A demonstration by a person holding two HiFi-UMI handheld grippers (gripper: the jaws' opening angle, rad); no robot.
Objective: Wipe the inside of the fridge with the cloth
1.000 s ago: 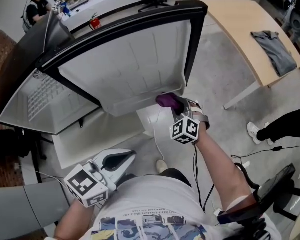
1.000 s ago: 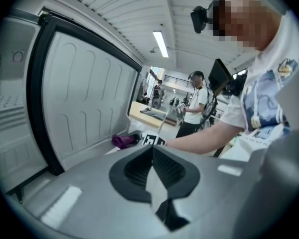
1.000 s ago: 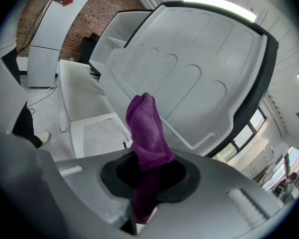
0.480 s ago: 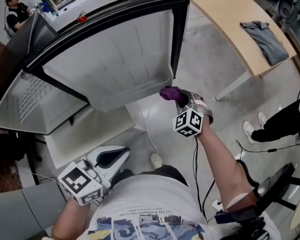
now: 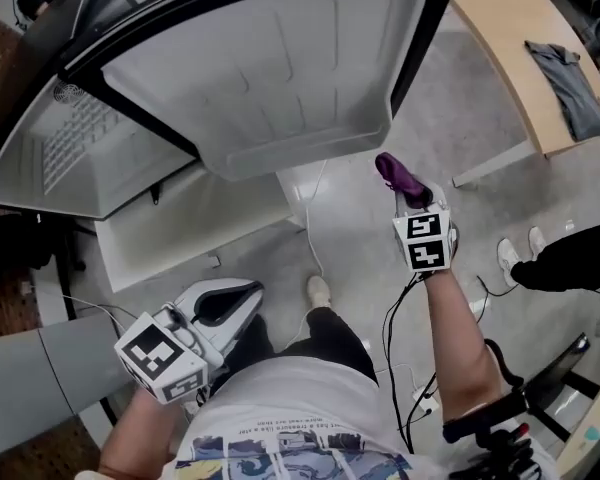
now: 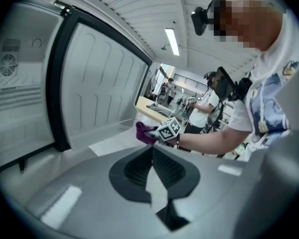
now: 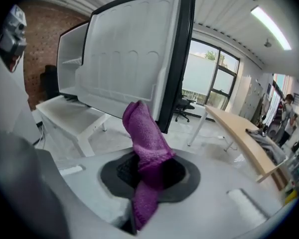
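While my right gripper (image 7: 147, 172) clamps the cloth (image 7: 144, 133), left gripper (image 6: 152, 151) closed and empty, I'd next reach into the fridge (image 5: 70, 163).

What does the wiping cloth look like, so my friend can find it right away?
Find the big white fridge door standing open, then look just past its near corner to the right gripper. The cloth is the fuzzy purple bundle pinched in its jaws, the only purple thing among all the white and grey.
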